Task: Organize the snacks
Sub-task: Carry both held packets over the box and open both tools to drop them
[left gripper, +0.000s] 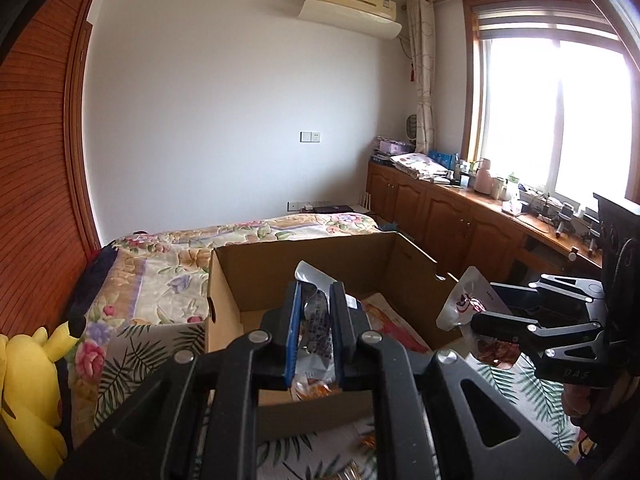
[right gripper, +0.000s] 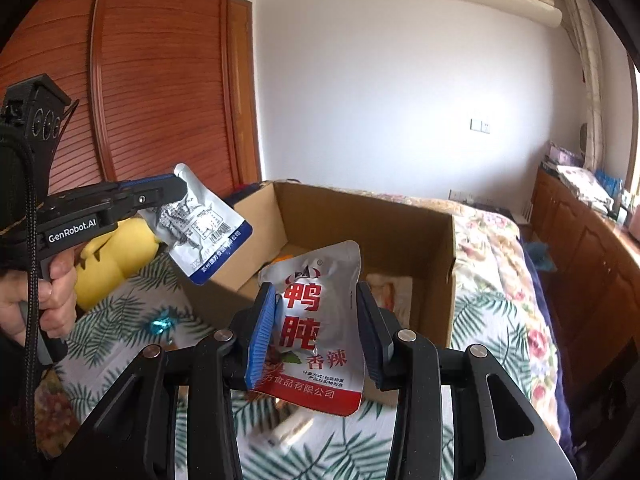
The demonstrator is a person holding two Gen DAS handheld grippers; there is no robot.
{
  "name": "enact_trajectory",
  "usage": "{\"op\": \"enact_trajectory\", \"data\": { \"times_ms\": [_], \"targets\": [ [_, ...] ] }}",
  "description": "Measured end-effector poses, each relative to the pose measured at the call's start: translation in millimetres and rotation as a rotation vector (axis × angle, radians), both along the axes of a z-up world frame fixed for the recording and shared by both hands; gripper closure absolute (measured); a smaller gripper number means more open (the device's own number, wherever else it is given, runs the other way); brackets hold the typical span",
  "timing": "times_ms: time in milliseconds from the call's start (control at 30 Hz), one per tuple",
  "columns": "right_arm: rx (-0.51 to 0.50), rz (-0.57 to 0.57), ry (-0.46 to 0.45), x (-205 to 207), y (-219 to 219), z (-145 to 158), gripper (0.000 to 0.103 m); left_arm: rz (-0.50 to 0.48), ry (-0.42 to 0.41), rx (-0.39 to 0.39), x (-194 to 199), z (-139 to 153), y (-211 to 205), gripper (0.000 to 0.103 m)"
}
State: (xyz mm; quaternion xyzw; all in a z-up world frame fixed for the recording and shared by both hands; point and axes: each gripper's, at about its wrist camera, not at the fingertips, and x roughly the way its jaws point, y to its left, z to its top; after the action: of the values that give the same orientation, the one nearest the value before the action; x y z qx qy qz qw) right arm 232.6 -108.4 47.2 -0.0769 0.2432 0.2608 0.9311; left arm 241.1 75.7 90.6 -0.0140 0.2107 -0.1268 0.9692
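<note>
An open cardboard box (left gripper: 280, 276) (right gripper: 400, 224) stands on the bed. My left gripper (left gripper: 316, 300) is shut on a silver and blue snack pouch (left gripper: 318, 328), held over the box's near wall; the same pouch shows in the right wrist view (right gripper: 204, 228). My right gripper (right gripper: 316, 320) is shut on a silver and red duck snack pouch (right gripper: 320, 320), held just in front of the box; it appears at the right of the left wrist view (left gripper: 464, 300). A flat snack packet (left gripper: 384, 316) lies on the box floor.
The bed has a floral and palm-leaf cover (right gripper: 120, 312). A yellow plush toy (left gripper: 28, 376) sits at the left. Small snacks (right gripper: 292, 428) lie on the cover near me. Wooden cabinets (left gripper: 448, 216) with clutter run along the right under the window.
</note>
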Motion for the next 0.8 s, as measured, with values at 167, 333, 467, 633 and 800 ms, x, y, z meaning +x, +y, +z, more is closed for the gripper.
{"op": "enact_trajectory", "data": {
  "times_ms": [167, 333, 467, 633, 800],
  "targets": [
    [0.012, 0.012, 0.027, 24.7, 6.2, -4.6, 0.064, 0.012, 0.017, 0.000, 23.6, -10.9, 4.4, 0.093],
    [0.001, 0.012, 0.045, 46.7, 16.6, -11.8, 0.064, 0.019, 0.052, -0.004, 45.2, -27.9, 6.0, 0.093],
    [0.001, 0.005, 0.056, 60.7, 20.6, -15.6, 0.064, 0.016, 0.082, -0.005, 56.3, -40.0, 5.1, 0.093],
    [-0.028, -0.011, 0.068, 73.8, 28.7, -25.6, 0.063, 0.007, 0.107, 0.011, 62.0, -50.8, -1.3, 0.092],
    [-0.044, -0.024, 0.086, 79.2, 32.8, -35.7, 0.063, 0.003, 0.122, 0.032, 64.5, -58.3, -7.0, 0.092]
  ]
}}
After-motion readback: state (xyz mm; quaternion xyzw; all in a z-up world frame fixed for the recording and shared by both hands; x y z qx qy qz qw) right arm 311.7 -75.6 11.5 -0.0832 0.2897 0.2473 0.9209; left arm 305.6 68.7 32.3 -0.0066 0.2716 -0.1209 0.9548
